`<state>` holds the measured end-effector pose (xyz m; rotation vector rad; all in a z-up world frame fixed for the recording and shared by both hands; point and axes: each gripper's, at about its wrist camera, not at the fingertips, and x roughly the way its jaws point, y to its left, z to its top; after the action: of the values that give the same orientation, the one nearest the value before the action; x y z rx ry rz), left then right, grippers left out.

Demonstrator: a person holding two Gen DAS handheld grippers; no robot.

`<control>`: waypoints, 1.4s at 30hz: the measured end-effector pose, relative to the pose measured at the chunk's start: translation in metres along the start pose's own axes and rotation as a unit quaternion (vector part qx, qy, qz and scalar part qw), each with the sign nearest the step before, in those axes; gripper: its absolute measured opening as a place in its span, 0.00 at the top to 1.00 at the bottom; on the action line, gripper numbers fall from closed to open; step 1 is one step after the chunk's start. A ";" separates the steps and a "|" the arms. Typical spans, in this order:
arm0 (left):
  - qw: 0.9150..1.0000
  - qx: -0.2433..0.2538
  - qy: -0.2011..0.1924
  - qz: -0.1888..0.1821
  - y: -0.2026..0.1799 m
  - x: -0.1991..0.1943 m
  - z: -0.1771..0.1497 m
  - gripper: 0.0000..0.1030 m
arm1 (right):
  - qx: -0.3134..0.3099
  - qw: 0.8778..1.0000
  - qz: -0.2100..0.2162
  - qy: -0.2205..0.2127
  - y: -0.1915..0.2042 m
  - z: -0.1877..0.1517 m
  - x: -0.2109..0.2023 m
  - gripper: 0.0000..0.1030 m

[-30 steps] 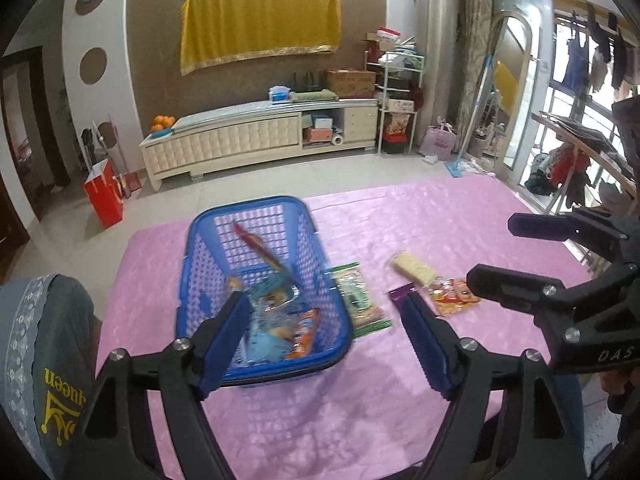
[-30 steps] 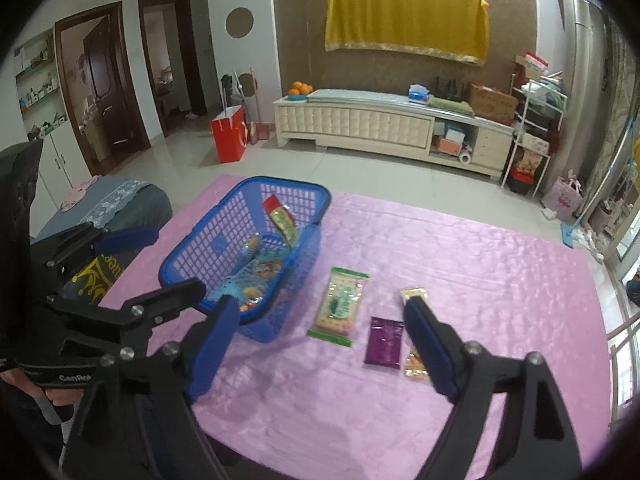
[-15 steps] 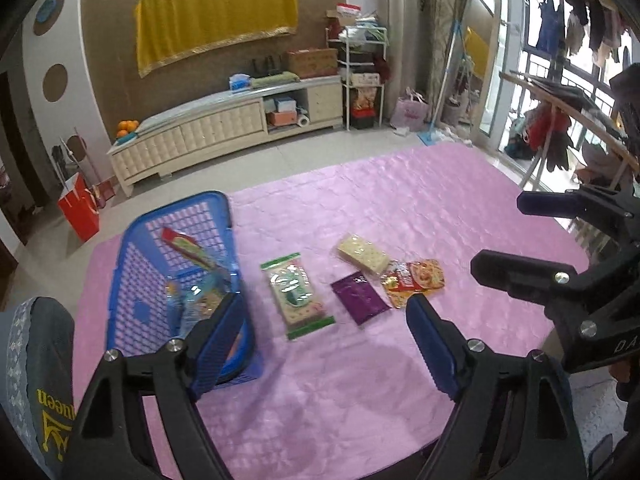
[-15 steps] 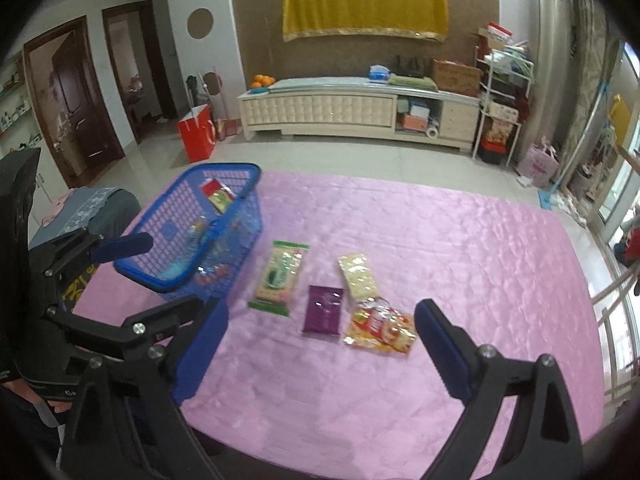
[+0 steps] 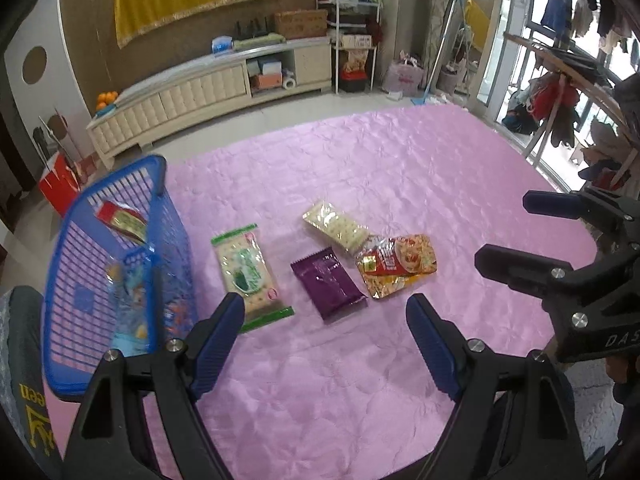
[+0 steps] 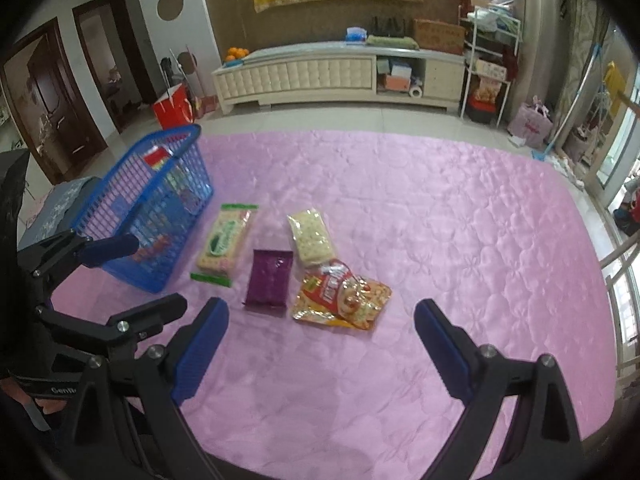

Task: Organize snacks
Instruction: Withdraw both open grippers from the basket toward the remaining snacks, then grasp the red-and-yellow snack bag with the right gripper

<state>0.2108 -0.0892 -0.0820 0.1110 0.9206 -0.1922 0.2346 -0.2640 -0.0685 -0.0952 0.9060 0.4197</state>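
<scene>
Four snack packs lie loose beside blue basket (image 6: 152,216); both grippers, left (image 5: 324,344) & right (image 6: 320,344), wide open, empty. Risk: purple pack (image 6: 270,278) and red pack (image 6: 344,296) nearly touch, so jaws could snag both.

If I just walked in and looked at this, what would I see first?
First, the big pink cloth covering the table. In its middle lie four snack packets in a loose cluster: a green-edged one, a purple one, a pale cracker pack and a shiny orange one. Left of them stands a bright blue basket with more snacks inside.
</scene>
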 end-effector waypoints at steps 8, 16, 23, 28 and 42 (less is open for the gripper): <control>0.999 -0.015 0.041 -0.006 0.004 0.048 -0.004 0.21 | -0.038 0.998 0.014 0.038 -0.018 -0.002 0.045 0.07; 0.997 -0.028 0.074 -0.009 0.008 0.087 -0.009 0.21 | -0.118 0.991 0.033 0.055 -0.018 0.002 0.084 0.07; 0.996 -0.034 0.080 -0.020 0.014 0.105 -0.006 0.21 | -0.167 0.981 0.055 0.087 -0.020 0.006 0.124 0.07; 0.995 -0.030 0.087 -0.025 0.015 0.114 -0.006 0.21 | -0.168 0.978 0.064 0.108 -0.028 0.008 0.148 0.07; 0.994 -0.048 0.099 -0.024 0.033 0.119 -0.022 0.21 | -0.245 0.959 0.089 0.111 -0.013 -0.004 0.146 0.43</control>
<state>0.2709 -0.0674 -0.1903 0.0187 1.1285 -0.1844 0.3157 -0.2314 -0.1863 -0.5272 1.0194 0.8084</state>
